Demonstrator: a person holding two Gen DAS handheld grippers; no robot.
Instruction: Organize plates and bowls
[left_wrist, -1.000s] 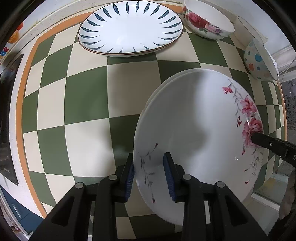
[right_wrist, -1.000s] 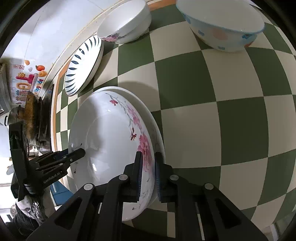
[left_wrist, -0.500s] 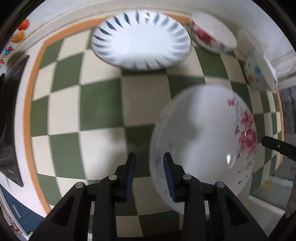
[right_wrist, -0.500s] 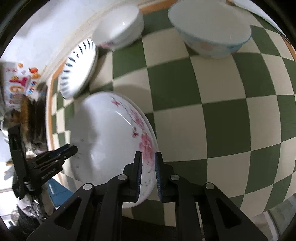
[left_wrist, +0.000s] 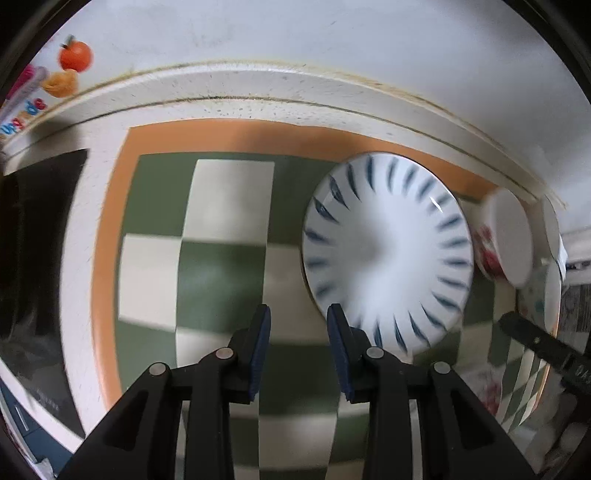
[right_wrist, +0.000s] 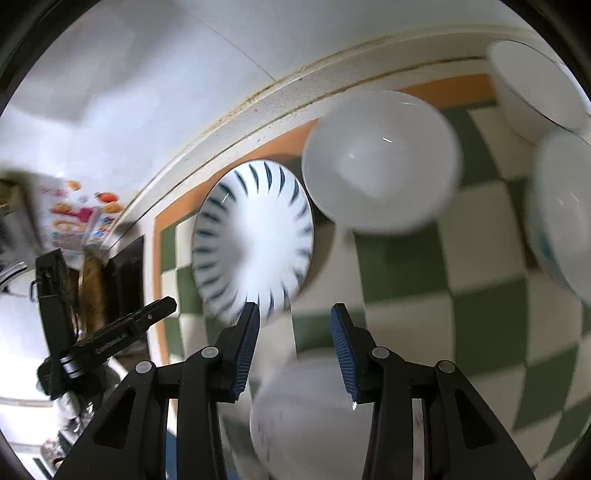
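Observation:
Both views are blurred by motion. My left gripper is open with nothing between its pads, just left of the white plate with blue strokes on the checked mat. The flowered plate lies on the mat at the lower right of the left wrist view. My right gripper hovers over that flowered plate, jaws opening, pads not touching it. Beyond it lie the blue-stroke plate and a white bowl. A dotted bowl sits at the right.
A third bowl stands at the back right by the wall. The rose-patterned bowl sits right of the striped plate. A black hob borders the mat on the left. Fruit stickers mark the white wall behind.
Both grippers let go of the flowered plate, which now lies on the mat. They moved toward the back wall and the striped plate. The right jaws widened.

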